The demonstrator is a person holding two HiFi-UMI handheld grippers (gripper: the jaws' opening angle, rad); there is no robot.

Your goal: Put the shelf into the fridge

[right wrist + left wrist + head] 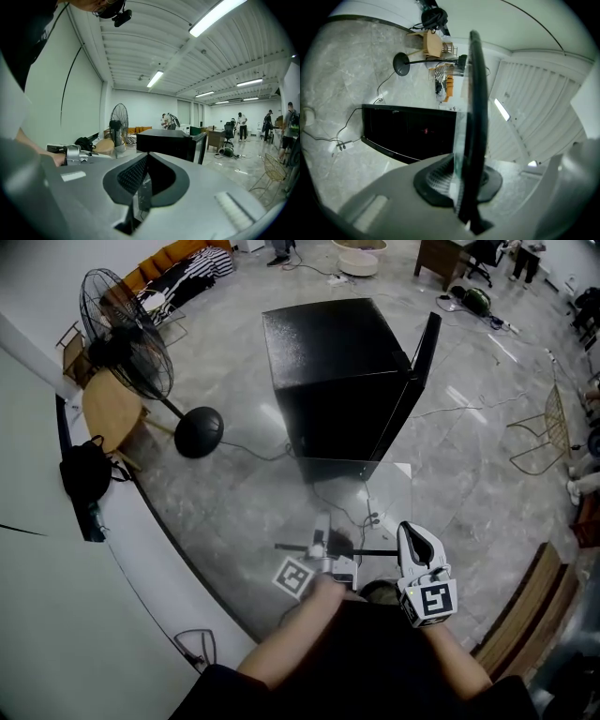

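Only the head view takes in the whole arrangement. The black fridge (337,362) stands on the marble floor (234,502) with its door (420,362) swung open on the right. The glass shelf (361,498) is held in the air in front of the fridge, between it and the person, and outside the cabinet. From there the pane is almost see-through, and its near edge reads as a thin dark bar. The left hand-held gripper (322,542) and the right hand-held gripper (409,532) meet the shelf along that edge.

The gripper views settle the grips themselves. In the left gripper view, the left hand-held gripper (461,183) is clamped on the shelf (474,117), seen edge-on as a dark trim strip with greenish glass beside it. The fridge's (408,131) dark open front lies beyond.

In the right gripper view, the right hand-held gripper (143,183) has its pads pressed together on the clear pane (140,192). This view alone shows the room at eye level: the fridge (168,140) side-on, a floor fan (119,119) and a person (241,124) far off.
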